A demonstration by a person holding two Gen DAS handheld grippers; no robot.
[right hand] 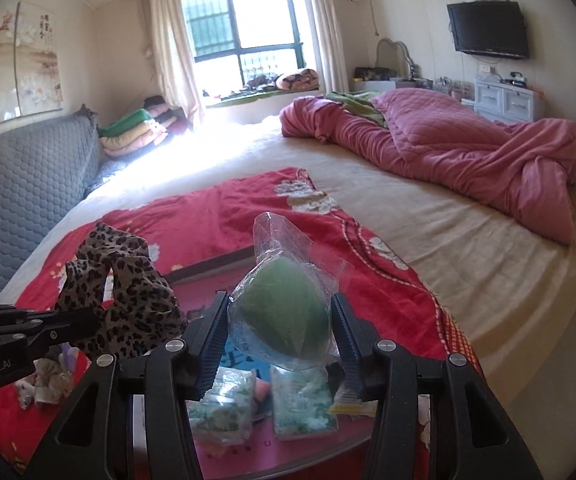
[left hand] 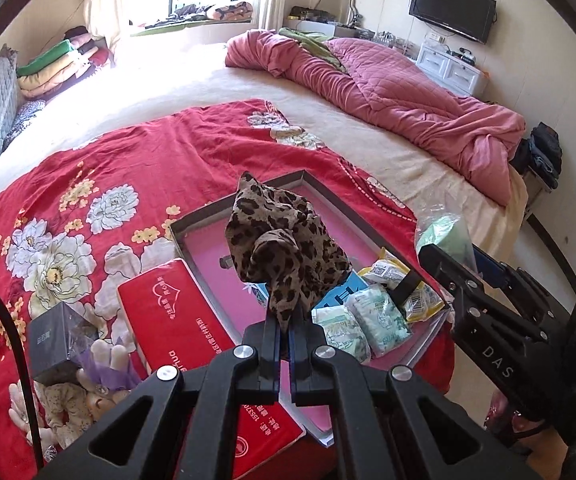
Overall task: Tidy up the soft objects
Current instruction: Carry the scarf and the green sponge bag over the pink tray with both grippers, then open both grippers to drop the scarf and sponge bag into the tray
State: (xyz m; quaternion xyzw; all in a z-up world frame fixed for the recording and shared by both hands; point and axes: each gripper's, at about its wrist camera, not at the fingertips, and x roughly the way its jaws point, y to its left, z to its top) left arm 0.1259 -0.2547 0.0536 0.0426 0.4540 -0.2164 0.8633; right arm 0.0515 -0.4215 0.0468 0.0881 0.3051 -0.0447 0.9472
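Left gripper, bottom centre of its view: jaws pressed together, pinching the leopard-print cloth, which bunches up over the tray. Right gripper, bottom centre of its own view: jaws part-spread, clamping a green sponge in a clear bag from both sides, also held above the tray.

Risks, as I read it:
- Cloth is held by a small fold near its lower end only; loose fabric could slip out or drape over the tray rim and snag.
- Clear bag is slick and crinkly; the sponge could squeeze out or the bag could slide if the hold eases.
- Both grippers are close together at the right of the left-wrist view; a collision is possible when placing.
- Tray sits on a soft red floral blanket, so it may tip if pushed.

Counts: one tray, one cloth, one bagged sponge, two green-white tissue packs, two yellow-white packets, one red box, one dark box, one soft toy, lower left.
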